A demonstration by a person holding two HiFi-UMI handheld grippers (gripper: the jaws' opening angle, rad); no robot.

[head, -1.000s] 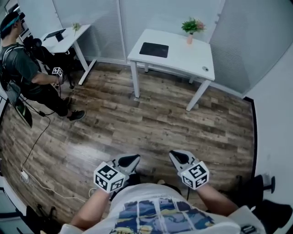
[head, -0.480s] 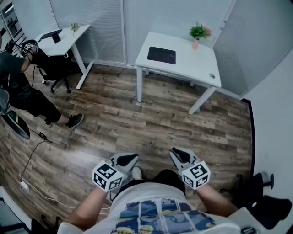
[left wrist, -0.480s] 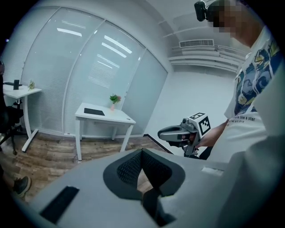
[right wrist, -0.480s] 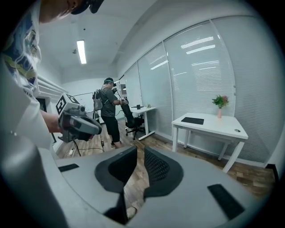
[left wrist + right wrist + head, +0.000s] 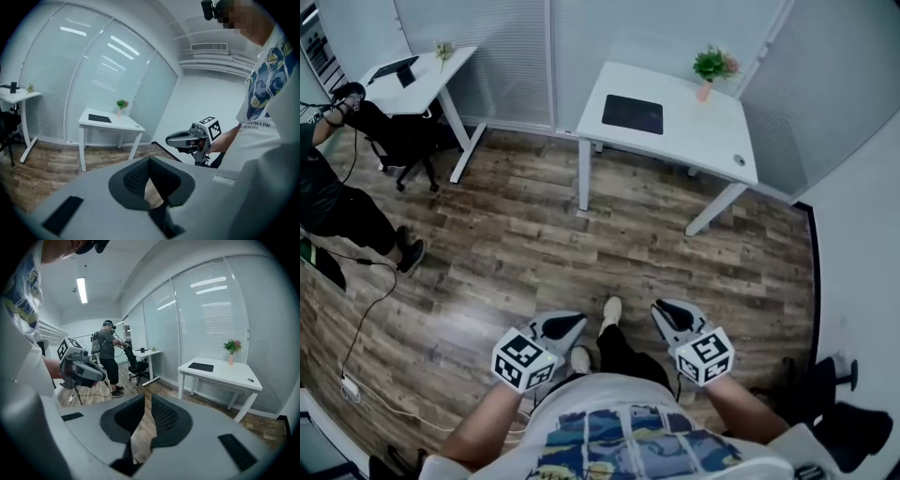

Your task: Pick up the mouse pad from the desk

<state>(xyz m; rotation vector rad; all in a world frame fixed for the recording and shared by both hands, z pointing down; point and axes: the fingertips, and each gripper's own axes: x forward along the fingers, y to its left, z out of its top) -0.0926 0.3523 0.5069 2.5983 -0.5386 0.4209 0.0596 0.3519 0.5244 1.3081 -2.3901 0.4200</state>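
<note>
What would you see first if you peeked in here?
The white desk by the far wall, holding a black mouse pad and a potted plant. Nearest, the left gripper and right gripper, both empty, carry checkered cubes; the right one's jaws have just been closing slightly.

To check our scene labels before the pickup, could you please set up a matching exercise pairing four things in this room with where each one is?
Things:
1. flat black rectangular mouse pad
2. small green plant in a pink pot
3. small round grey disc
4. black office chair

Places:
A. on the wooden floor, beside the white side desk
B. near the front right corner of the white central desk
C. at the central desk's far edge, by the wall
D. on the central desk's left half

Pairs: 1-D, 2-C, 3-B, 4-A
</note>
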